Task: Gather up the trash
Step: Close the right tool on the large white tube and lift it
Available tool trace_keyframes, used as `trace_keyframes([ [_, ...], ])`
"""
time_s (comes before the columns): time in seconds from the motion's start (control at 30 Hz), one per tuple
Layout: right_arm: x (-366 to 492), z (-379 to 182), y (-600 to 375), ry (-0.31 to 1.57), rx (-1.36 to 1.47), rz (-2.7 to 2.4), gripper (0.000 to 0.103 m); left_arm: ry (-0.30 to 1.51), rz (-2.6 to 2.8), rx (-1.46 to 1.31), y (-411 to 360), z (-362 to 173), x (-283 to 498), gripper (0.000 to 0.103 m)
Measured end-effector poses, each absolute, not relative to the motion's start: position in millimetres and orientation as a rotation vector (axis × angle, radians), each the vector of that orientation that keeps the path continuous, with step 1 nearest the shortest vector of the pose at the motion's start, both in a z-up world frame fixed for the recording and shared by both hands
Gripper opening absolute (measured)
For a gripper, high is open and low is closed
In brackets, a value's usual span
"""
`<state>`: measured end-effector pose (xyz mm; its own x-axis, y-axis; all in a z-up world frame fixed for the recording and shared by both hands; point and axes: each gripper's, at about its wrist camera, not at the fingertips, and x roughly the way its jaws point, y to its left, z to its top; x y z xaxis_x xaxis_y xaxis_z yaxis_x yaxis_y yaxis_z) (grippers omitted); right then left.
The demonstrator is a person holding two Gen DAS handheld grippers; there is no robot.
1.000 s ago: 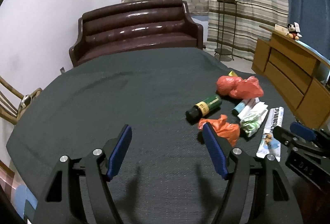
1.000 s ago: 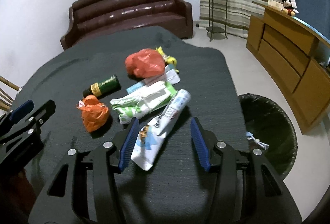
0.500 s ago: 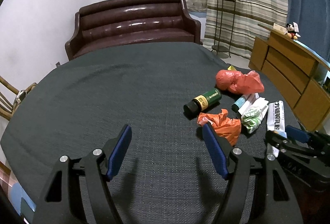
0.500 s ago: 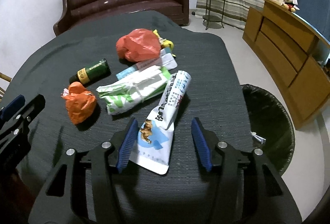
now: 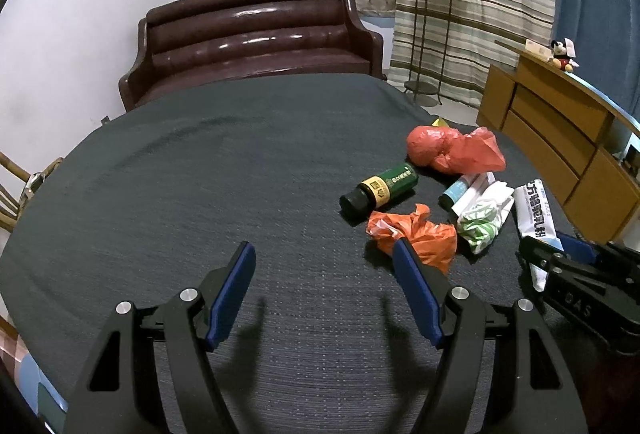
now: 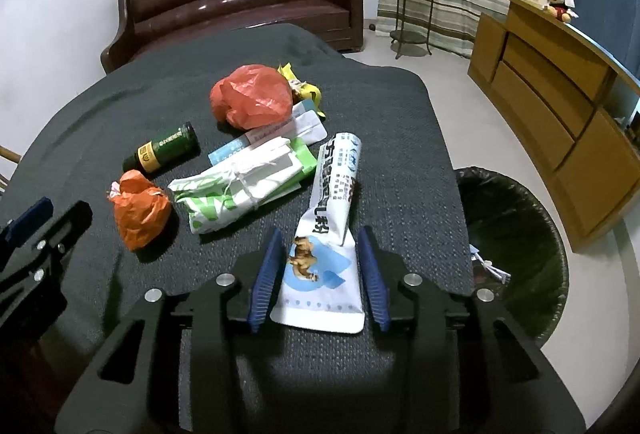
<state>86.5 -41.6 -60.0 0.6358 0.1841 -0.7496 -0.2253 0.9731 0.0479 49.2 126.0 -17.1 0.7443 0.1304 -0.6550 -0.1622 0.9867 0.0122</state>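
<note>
Trash lies on the dark-clothed table (image 5: 200, 174): a white milk-powder pouch (image 6: 320, 274), a green-and-white packet (image 6: 244, 186), a crumpled orange bag (image 6: 140, 212), a green bottle (image 6: 168, 148) and a red bag (image 6: 252, 98). My right gripper (image 6: 319, 234) straddles the pouch's near end. Its jaws are closing, and the blue pads stand just off the pouch's edges. My left gripper (image 5: 324, 246) hovers open over bare cloth with nothing between its fingers. The orange bag (image 5: 416, 234) lies just past its right fingertip.
A black-lined trash bin (image 6: 516, 234) stands on the floor off the table's right edge. A brown sofa (image 5: 252, 38) is behind the table, and a wooden cabinet (image 6: 560, 106) is at the right. A plant stand (image 5: 430, 34) is by the curtains.
My right gripper has slid forward over the pouch's near end and its jaws have narrowed around it. The left gripper has stayed open and nearly still.
</note>
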Motion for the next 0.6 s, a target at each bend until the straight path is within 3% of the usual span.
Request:
trace_keyframes([
  [0.1, 87.7, -60.6, -40.8, 0.845, -0.071, 0.236, 0.031, 0.716, 0.157, -0.047, 124.3, -16.9, 50.3, 0.070],
  [0.6, 90.5, -52.8, -71.3, 0.804, -0.048, 0.247, 0.030, 0.729, 0.106, -0.048, 98.5, -13.9, 64.6, 0.073],
])
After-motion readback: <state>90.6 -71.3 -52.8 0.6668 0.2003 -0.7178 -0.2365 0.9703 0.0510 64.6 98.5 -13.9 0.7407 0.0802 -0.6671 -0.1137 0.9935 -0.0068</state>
